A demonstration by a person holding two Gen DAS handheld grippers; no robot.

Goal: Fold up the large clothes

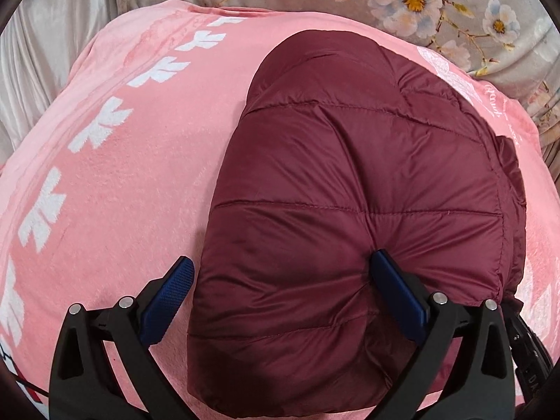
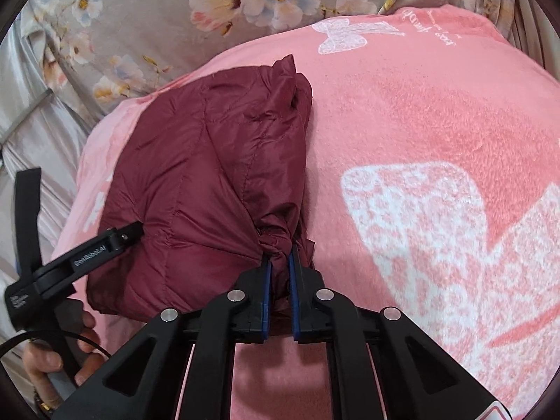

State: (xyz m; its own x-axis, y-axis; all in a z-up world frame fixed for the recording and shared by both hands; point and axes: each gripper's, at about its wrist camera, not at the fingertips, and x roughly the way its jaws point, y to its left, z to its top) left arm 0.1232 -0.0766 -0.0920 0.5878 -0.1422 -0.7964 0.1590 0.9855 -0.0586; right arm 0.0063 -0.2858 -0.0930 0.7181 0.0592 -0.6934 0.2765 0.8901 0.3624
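Note:
A maroon quilted puffer jacket point(image 1: 350, 192) lies folded into a compact bundle on a pink blanket point(image 1: 122, 175). My left gripper point(image 1: 281, 273) is open, its blue-padded fingers point(image 1: 395, 290) straddling the bundle's near left part, the right finger pressing into the fabric. In the right wrist view the jacket point(image 2: 196, 175) lies left of centre on the blanket point(image 2: 402, 122). My right gripper point(image 2: 279, 273) is shut on a bunched corner of the jacket at its near right edge. The left gripper's body point(image 2: 87, 255) shows at the left, touching the bundle.
The pink blanket has white butterfly and leaf prints and covers the bed. A grey floral sheet point(image 2: 157, 10) lies beyond it, with silvery fabric point(image 1: 45, 52) at the side. The person's hand point(image 2: 52, 357) holds the left gripper's handle at lower left.

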